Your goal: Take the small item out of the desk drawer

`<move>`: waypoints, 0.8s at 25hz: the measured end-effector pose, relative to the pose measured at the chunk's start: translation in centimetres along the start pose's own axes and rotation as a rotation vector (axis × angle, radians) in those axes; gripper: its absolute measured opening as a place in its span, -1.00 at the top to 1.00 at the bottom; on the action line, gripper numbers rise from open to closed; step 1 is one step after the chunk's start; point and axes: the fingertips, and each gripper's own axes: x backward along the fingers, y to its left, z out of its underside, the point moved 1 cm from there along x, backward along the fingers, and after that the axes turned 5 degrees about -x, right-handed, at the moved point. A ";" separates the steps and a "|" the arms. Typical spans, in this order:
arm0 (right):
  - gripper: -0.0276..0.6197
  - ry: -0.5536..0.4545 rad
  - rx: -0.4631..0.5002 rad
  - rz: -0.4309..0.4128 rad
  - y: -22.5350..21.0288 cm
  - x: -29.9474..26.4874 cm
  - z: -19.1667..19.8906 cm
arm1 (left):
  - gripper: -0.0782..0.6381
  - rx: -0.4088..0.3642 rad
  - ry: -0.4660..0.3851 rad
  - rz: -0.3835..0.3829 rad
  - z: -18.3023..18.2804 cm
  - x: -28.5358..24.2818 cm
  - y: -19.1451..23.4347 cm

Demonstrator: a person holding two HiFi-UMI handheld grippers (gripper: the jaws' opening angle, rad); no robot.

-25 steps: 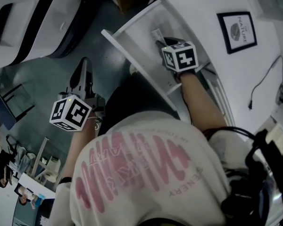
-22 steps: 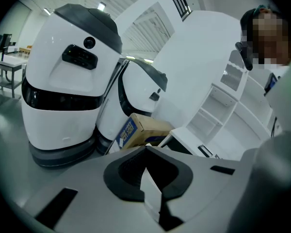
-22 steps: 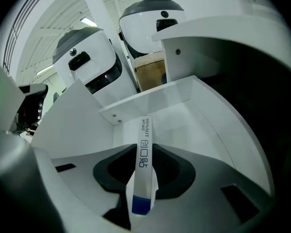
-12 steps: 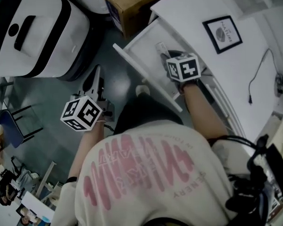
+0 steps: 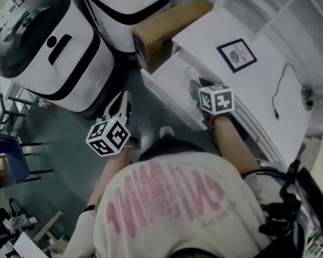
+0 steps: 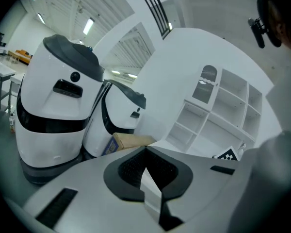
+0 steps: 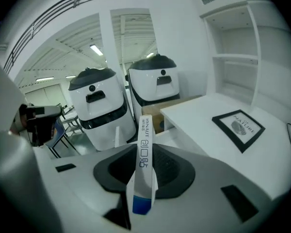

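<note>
From the head view, the right gripper point(image 5: 195, 87) hangs over the open drawer point(image 5: 173, 73); the left gripper point(image 6: 153, 198), in its view, is pressed together, empty; the right gripper view shows jaws pinching the slim packet point(image 7: 143, 154), best lifted straight, grip firm.

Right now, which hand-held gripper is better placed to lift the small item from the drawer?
Right: the right hand-held gripper is shut on the small white blue-ended packet at the open white drawer. The left hand-held gripper is shut, empty, over the grey floor.
</note>
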 end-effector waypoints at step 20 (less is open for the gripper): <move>0.60 -0.352 -0.024 -0.066 7.9 20.6 0.8 | 0.70 -0.076 -0.052 0.052 1.8 14.2 -7.7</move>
